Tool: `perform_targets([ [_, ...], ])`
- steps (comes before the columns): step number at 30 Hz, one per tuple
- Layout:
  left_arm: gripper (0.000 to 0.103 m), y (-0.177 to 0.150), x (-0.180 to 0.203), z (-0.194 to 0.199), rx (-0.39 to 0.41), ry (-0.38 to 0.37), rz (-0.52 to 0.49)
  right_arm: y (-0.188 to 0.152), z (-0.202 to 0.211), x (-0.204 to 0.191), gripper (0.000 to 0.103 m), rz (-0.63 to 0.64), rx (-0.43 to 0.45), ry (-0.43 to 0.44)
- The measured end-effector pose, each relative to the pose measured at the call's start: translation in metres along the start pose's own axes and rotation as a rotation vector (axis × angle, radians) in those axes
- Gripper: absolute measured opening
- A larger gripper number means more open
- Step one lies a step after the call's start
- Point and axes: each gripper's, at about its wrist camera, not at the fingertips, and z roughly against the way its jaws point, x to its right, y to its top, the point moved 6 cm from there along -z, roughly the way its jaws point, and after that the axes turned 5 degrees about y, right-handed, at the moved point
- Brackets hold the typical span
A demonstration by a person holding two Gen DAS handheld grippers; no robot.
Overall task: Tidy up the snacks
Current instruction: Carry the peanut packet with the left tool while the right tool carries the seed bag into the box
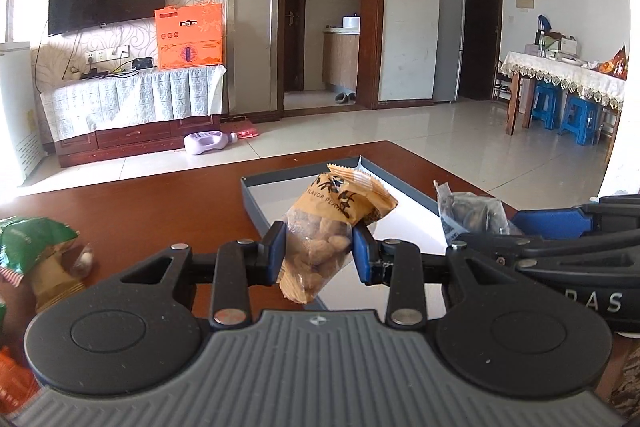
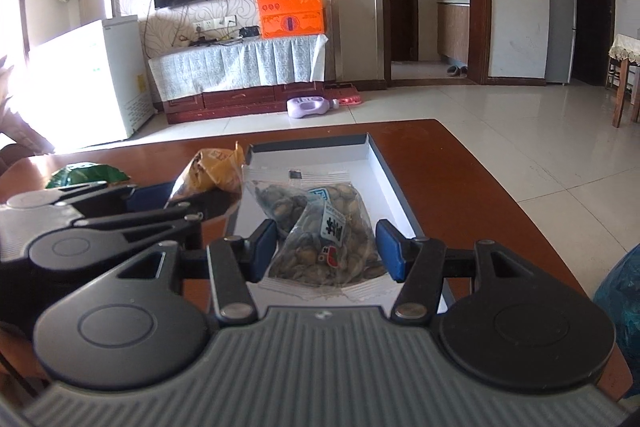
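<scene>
- The brown bench (image 2: 460,163) carries everything; at its far middle sits the shallow grey-walled tray (image 2: 384,163) with a white floor, which looks like the place where the snacks are being gathered.
- More packets wait off to your left: a green bag (image 1: 28,239) lies on the bench well apart from the tray, with others at the edge of the left view too blurred to name.
- Your right gripper (image 2: 326,247) has its jaws spread on either side of the clear seed packet (image 2: 320,227), which lies on the tray floor; neither pad appears to press it, so I judge this one just placed or about to be picked, and I cannot say which.
- Your left gripper (image 1: 318,253) has its jaws pinching the orange peanut packet (image 1: 336,223) at its clear lower half, held off the bench above the tray's near-left wall.
- The step in hand, then, is bringing the peanuts to the tray.
- Next, carry them forward over the white floor beside the seeds, lower, then spread the jaws; mind the right gripper close alongside.
</scene>
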Motion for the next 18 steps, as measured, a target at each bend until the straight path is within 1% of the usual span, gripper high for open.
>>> perform_targets([
  [6,0.041,-0.002,0.005,-0.036,-0.045,-0.018,0.024,-0.003,-0.025,0.015,0.058,-0.020,-0.048,-0.029],
  [10,0.042,-0.004,0.006,-0.057,-0.071,-0.021,0.029,-0.009,-0.038,0.017,0.058,-0.005,-0.079,-0.047],
  [12,0.042,-0.004,0.007,-0.063,-0.068,-0.018,0.021,-0.010,-0.042,0.017,0.058,-0.009,-0.084,-0.055],
  [15,0.052,-0.004,0.006,-0.069,-0.075,0.011,0.014,-0.010,-0.046,0.019,0.058,-0.016,-0.091,-0.068],
  [17,0.070,-0.007,0.004,-0.067,-0.079,0.040,0.014,-0.010,-0.052,0.020,0.058,-0.021,-0.101,-0.079],
  [18,0.072,-0.007,0.003,-0.067,-0.076,0.053,0.016,-0.011,-0.051,0.021,0.058,-0.027,-0.102,-0.087],
])
